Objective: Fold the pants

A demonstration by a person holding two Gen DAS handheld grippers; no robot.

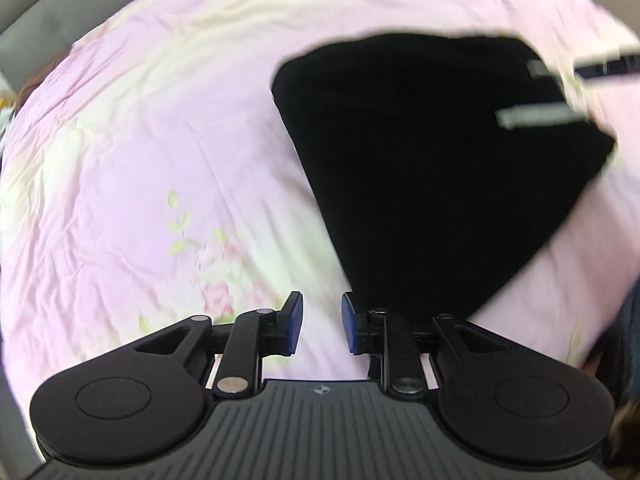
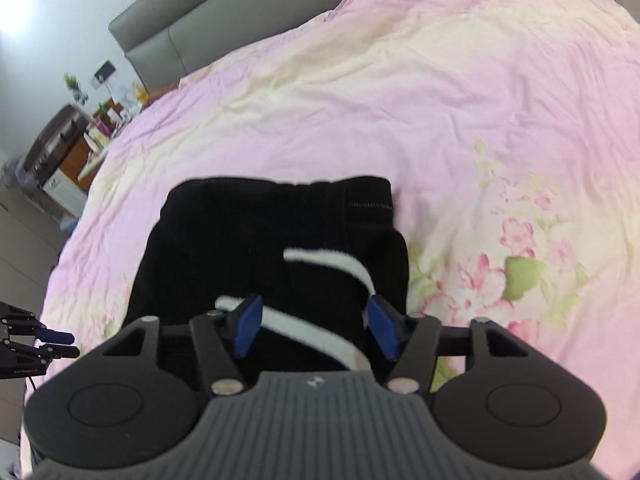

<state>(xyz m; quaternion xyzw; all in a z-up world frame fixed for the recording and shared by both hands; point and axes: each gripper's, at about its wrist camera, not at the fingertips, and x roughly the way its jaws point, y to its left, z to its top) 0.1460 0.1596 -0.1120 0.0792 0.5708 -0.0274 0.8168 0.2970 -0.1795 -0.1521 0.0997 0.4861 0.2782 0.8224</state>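
Pants (image 2: pixel 260 248): black, folded compact near your bedspread (image 2: pixel 460 92) edge.
Left gripper (image 1: pixel 320 326): slightly parted, empty.
Right gripper (image 2: pixel 316 326): wide, empty, straddling drawstring (image 2: pixel 304 326).
Risk: your pads could snag the drawstring, undoing the fold.

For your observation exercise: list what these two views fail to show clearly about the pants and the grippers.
- Left wrist view: the right gripper over the pants is blurred.
- Right wrist view: the right gripper body hides the pants' near edge.
- Right wrist view: the left gripper is cut off by the edge.
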